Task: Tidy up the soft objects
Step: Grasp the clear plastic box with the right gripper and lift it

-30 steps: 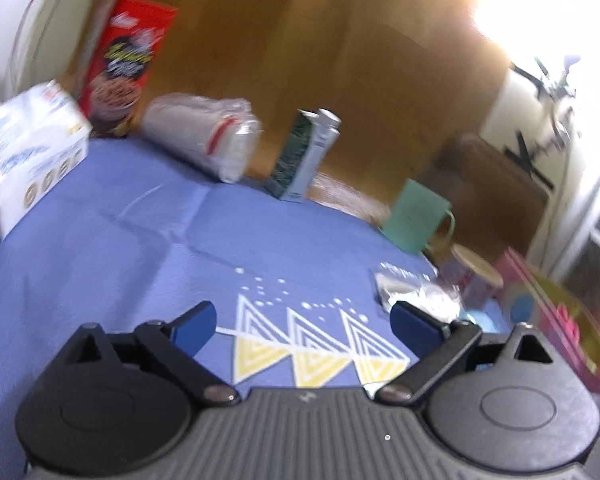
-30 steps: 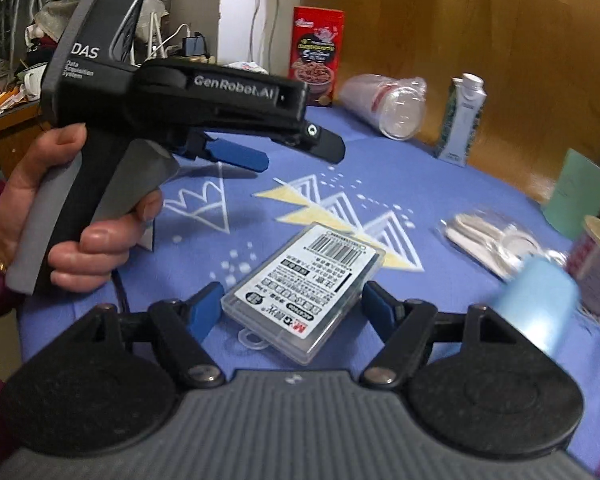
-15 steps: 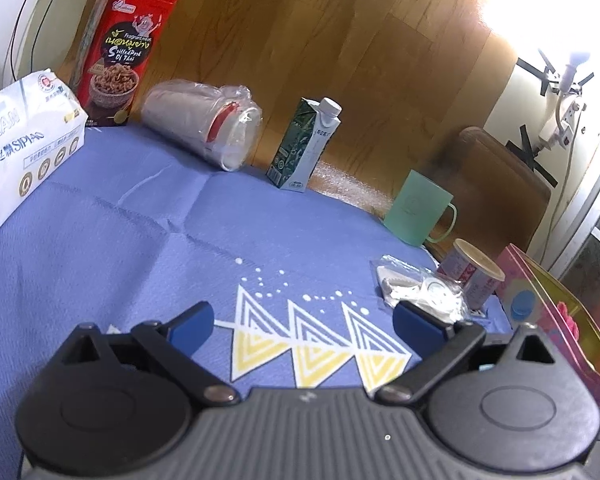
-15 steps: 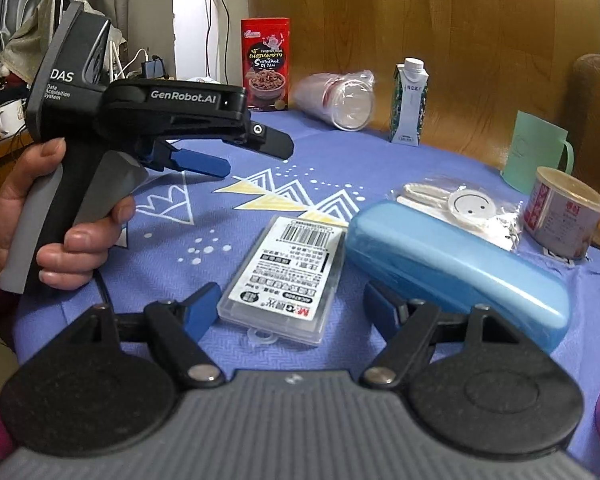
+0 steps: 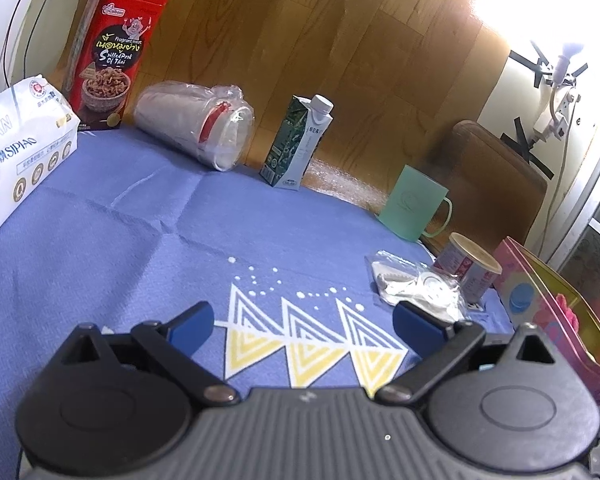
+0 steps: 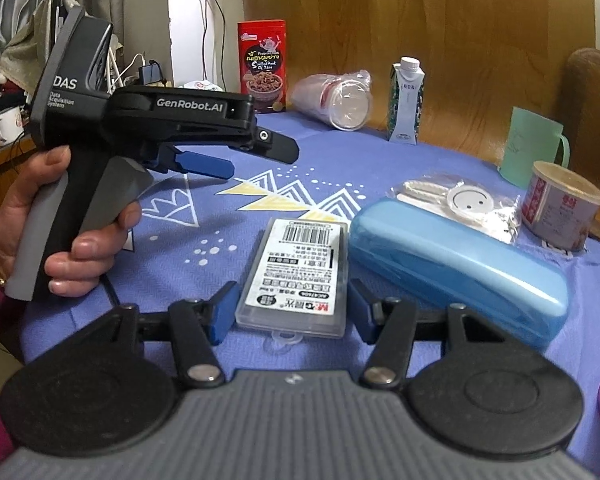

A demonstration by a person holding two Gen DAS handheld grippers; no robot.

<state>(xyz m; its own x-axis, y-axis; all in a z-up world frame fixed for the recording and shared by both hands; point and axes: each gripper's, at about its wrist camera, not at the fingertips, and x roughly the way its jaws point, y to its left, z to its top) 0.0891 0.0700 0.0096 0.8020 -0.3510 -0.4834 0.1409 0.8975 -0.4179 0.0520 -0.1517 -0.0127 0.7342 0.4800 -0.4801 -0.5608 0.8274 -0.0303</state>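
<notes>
Strong daylight floods the top right corner of the left wrist view, burning the wooden wall panel (image 5: 380,60) to white glare and washing out the wall behind the power strip (image 5: 556,116). The right wrist view is evenly and more dimly lit, with soft shadows under the blue case (image 6: 456,264). Both views are sharp in the middle; fisheye bending curves the wall and the tablecloth (image 5: 120,240) near the edges

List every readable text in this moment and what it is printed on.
"GenRobot.AI", "DAS": left gripper.
"Fragrant meat": red box.
"SIPIAO": tissue pack.
"M&G": clear case; its small print is unreadable.
Carton and can print: too blurred.
</notes>
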